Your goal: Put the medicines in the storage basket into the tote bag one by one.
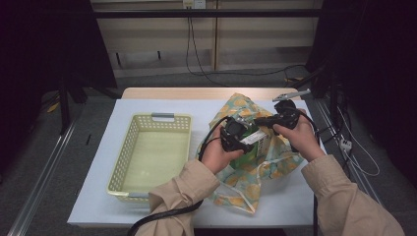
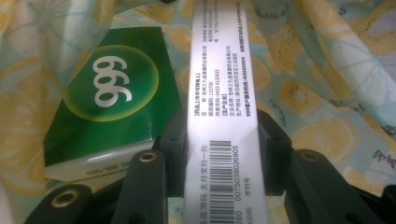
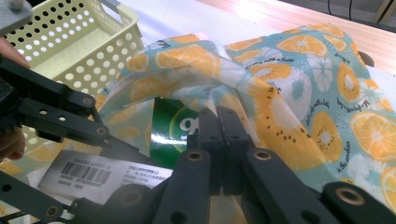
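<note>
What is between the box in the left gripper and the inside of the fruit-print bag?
Nothing visible blocks it. The left gripper is shut on the white box, and the right gripper pinches the bag rim. Only a green box lies inside, beside its path.

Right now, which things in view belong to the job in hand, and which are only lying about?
In the job:
- left gripper, shut on a white box
- right gripper, shut on the fruit-print bag
- green box inside the bag

Lying about:
- yellow basket, not touched
- cables on the floor
</note>
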Available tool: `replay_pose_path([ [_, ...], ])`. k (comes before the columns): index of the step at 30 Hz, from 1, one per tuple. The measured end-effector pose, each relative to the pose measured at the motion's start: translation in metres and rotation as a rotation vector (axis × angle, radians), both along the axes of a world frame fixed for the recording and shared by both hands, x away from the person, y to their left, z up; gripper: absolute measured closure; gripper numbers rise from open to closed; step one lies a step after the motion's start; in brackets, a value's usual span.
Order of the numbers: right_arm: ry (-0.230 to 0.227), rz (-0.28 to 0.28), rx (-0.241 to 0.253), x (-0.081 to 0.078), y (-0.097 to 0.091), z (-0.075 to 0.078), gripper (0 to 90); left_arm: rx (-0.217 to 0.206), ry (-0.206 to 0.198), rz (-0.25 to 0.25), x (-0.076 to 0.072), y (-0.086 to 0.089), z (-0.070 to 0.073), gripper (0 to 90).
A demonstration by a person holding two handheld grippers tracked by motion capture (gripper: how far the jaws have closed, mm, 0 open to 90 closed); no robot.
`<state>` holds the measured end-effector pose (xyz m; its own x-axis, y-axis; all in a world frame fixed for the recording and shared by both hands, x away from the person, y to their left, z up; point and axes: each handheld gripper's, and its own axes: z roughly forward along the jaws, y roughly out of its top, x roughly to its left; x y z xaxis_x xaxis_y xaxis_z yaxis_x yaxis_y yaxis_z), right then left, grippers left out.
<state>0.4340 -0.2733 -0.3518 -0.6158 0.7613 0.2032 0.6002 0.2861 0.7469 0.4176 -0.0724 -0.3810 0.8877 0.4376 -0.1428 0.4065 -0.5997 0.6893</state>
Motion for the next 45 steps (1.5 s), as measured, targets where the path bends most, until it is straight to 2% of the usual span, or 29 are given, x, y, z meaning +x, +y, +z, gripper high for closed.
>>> replay_pose_path([
  [3, 0.000, -0.002, 0.002, 0.000, -0.002, 0.001, 90.0, 0.019, -0.013, -0.012, 0.001, -0.001, 0.001, 62.3],
  [9, -0.002, -0.005, 0.001, 0.000, -0.002, 0.001, 90.0, -0.013, 0.002, 0.015, 0.002, -0.004, -0.001, 62.3],
  [14, -0.003, -0.007, 0.004, 0.000, -0.003, 0.002, 90.0, 0.013, -0.009, 0.003, 0.002, -0.007, -0.002, 62.3],
  [22, -0.011, -0.007, 0.003, 0.000, -0.003, 0.007, 90.0, 0.039, -0.017, 0.015, 0.003, -0.010, -0.003, 62.3],
  [31, -0.020, -0.008, -0.002, 0.000, -0.005, 0.014, 90.0, 0.011, -0.007, 0.041, 0.004, -0.010, -0.006, 62.3],
  [36, -0.021, -0.009, 0.001, -0.001, -0.004, 0.014, 90.0, 0.022, -0.014, 0.047, 0.005, -0.010, -0.006, 62.3],
  [41, -0.023, -0.010, 0.001, -0.001, -0.004, 0.015, 90.0, -0.010, -0.009, 0.067, 0.008, -0.015, -0.009, 62.2],
  [45, -0.024, -0.008, 0.001, -0.001, -0.003, 0.014, 90.0, -0.002, -0.029, 0.065, 0.012, -0.020, -0.010, 62.1],
])
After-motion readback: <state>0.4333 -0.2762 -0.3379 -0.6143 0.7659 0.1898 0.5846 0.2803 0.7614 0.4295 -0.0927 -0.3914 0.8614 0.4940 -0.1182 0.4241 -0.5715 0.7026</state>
